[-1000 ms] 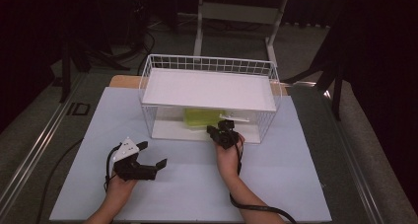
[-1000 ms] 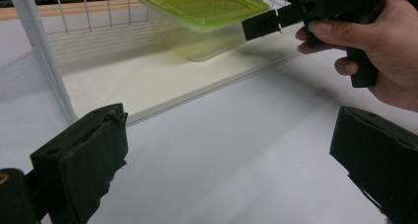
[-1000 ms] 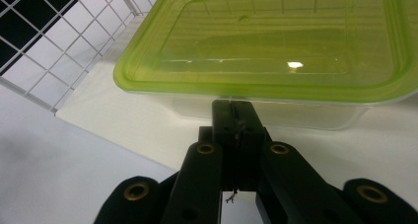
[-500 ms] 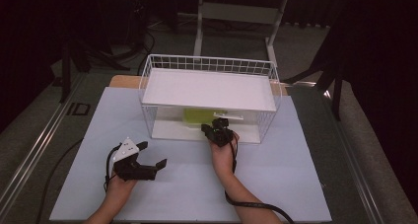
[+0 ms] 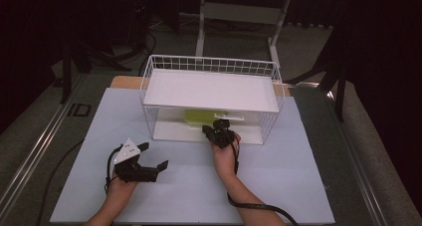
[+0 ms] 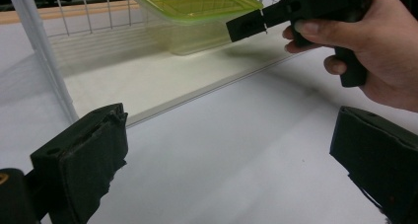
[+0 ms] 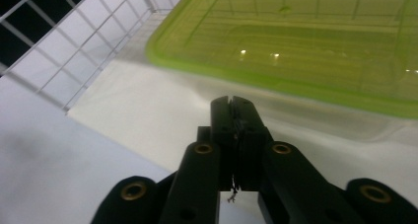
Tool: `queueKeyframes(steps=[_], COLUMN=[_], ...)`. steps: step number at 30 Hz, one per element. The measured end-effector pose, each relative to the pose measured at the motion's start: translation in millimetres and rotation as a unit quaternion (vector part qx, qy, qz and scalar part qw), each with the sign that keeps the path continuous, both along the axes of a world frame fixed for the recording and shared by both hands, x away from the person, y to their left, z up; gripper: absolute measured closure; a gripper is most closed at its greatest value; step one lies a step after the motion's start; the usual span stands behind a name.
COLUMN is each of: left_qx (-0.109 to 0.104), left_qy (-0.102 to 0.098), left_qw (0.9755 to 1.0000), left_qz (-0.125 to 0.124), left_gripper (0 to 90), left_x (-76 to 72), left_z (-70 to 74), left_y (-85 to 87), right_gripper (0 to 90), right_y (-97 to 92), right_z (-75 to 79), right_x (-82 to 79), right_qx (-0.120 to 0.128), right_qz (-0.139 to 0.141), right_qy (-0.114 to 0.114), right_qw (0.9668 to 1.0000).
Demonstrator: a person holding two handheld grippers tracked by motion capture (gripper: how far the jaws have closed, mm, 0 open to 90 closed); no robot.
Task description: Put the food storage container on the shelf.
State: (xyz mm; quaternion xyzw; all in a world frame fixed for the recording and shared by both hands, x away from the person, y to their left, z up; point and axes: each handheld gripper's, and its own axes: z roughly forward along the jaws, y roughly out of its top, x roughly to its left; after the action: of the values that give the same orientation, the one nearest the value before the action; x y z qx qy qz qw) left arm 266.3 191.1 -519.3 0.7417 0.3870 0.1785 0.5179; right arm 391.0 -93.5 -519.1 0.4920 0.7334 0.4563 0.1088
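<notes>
Dim overall in the high view, with black surroundings and only the pale table sheet (image 5: 298, 176) and white wire rack (image 5: 209, 89) catching light from above. Slightly soft and grainy there. Brighter in both gripper views: small glare spots on the green container lid (image 7: 315, 41), soft shadows on the white board beneath it. Blurred at close range on the left gripper (image 6: 231, 169) jaws; background mildly soft
</notes>
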Motion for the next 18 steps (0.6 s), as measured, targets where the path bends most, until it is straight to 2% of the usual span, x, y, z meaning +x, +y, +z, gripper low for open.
queueKeyframes(steps=[6,9,11,18], left_qx=[0.0,-0.012,-0.01,-0.008], left_qy=[-0.005,-0.005,-0.006,-0.003], left_qw=[0.9999,0.9998,0.9998,0.9997], left_qz=[-0.01,-0.012,-0.016,-0.023], left_gripper=[2.0,2.0,2.0,2.0], left_x=[-0.9,-2.3,-2.7,-1.8], left_z=[0.9,2.2,3.1,9.7], left_y=[-3.6,-4.9,-5.9,-4.4], right_gripper=[84.1,83.7,81.4,64.1], right_y=[-3.1,-5.9,-6.9,-14.7], right_z=[3.8,4.1,5.4,13.7], right_x=[-17.9,-25.2,-30.3,-44.9], right_qx=[-0.006,-0.006,-0.01,-0.022], right_qz=[0.017,0.027,0.033,0.046], right_qy=[-0.014,-0.018,-0.024,-0.038], right_qw=[0.9997,0.9995,0.9991,0.998])
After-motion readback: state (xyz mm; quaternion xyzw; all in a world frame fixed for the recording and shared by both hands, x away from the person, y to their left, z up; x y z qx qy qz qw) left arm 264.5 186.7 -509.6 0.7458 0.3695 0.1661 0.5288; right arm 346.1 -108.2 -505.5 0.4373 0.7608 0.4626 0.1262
